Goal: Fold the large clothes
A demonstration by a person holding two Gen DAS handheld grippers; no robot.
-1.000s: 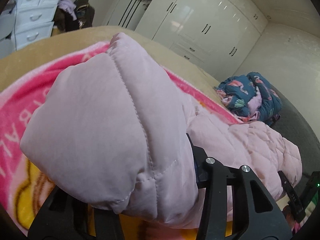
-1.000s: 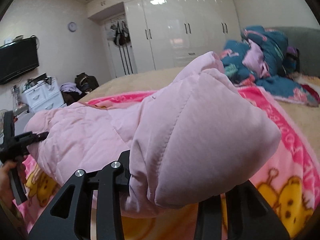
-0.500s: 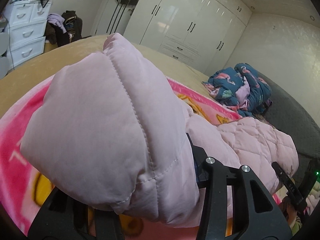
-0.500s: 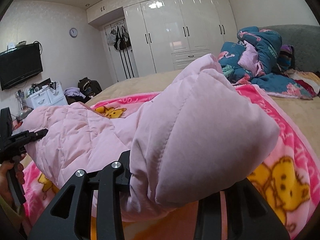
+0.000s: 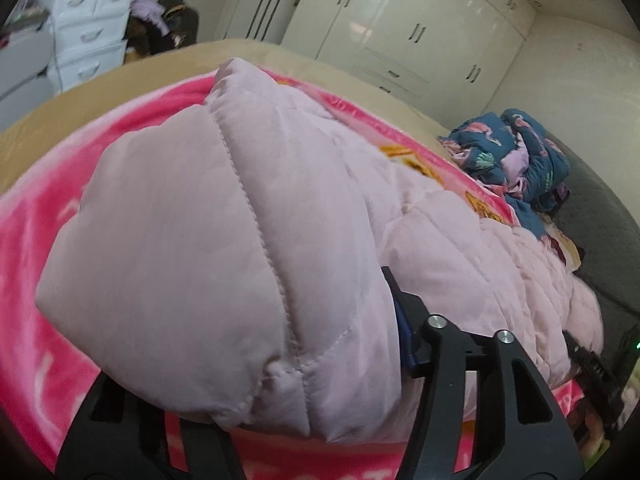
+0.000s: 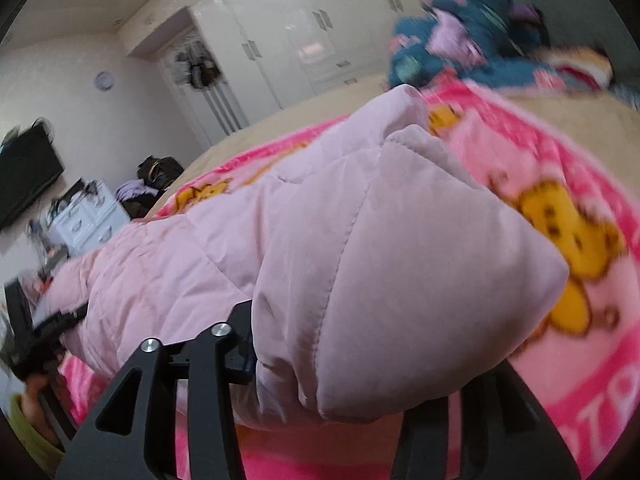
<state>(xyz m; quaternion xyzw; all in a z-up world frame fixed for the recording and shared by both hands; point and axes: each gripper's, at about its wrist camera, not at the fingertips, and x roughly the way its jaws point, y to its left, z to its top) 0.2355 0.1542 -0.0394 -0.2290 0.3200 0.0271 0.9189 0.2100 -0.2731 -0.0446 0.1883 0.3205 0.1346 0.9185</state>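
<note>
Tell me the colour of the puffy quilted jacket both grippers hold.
Pale pink puffy quilted jacket, clearest in the left wrist view.

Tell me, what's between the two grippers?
The pink puffy jacket stretches between them: right gripper clamps one end, left gripper the other, clearest in the right wrist view.

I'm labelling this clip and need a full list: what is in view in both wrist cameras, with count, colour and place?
Padded jacket: one, pale pink, held up over the bed, stretched between both grippers.
Blanket: one, hot pink with yellow bears, spread on the bed under the jacket.
Bed cover: one, tan, beneath the blanket.
Bedding heap: one, dark blue with flamingo print, far end of the bed.
Wardrobe: one, glossy white, back wall.
Drawer unit: one, white, beside the bed.
Television: one, black, on the wall.
Wall clock: one, round, on the wall.
Left gripper: black, shut on the jacket.
Right gripper: black, shut on the jacket.
</note>
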